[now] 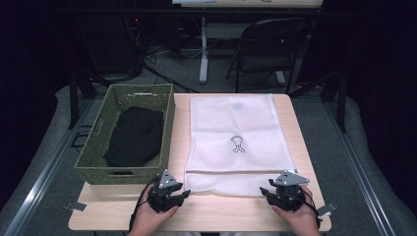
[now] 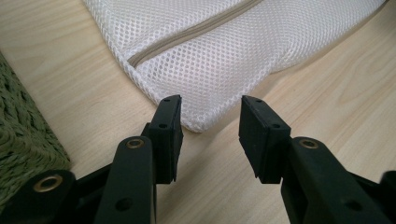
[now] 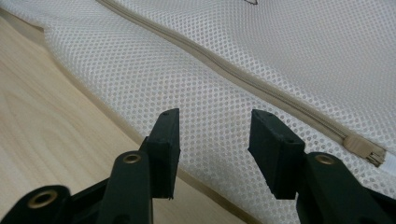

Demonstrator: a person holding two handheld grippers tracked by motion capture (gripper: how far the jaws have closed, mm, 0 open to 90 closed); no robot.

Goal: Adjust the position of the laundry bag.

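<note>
A white mesh laundry bag (image 1: 239,142) lies flat on the light wooden table (image 1: 221,211), its long side running away from the person, with a small dark printed mark near its middle and a beige zipper (image 3: 243,77) crossing it close to the near edge. To the left of the bag, just beside it, a green woven basket (image 1: 96,147) sits at the table's left edge with a black garment (image 1: 134,135) folded inside it. The left gripper (image 1: 173,195), held in the person's left hand (image 1: 153,216), rests low at the bag's near left corner; in the left gripper view its jaws stand apart with nothing between them, the rounded corner of the mesh lying on the table just ahead of the gap and the basket's weave showing at the lower left. The right gripper (image 1: 275,192), held in the right hand (image 1: 301,219), sits at the bag's near right corner; in the right gripper view its jaws are likewise spread and hold nothing, hovering over the mesh near the bag's edge, with the zipper's pull end (image 3: 366,150) visible toward the right. Beyond the table a dark folding chair (image 1: 268,44) stands on the grey floor, with cables trailing near a white table leg (image 1: 203,49)
</note>
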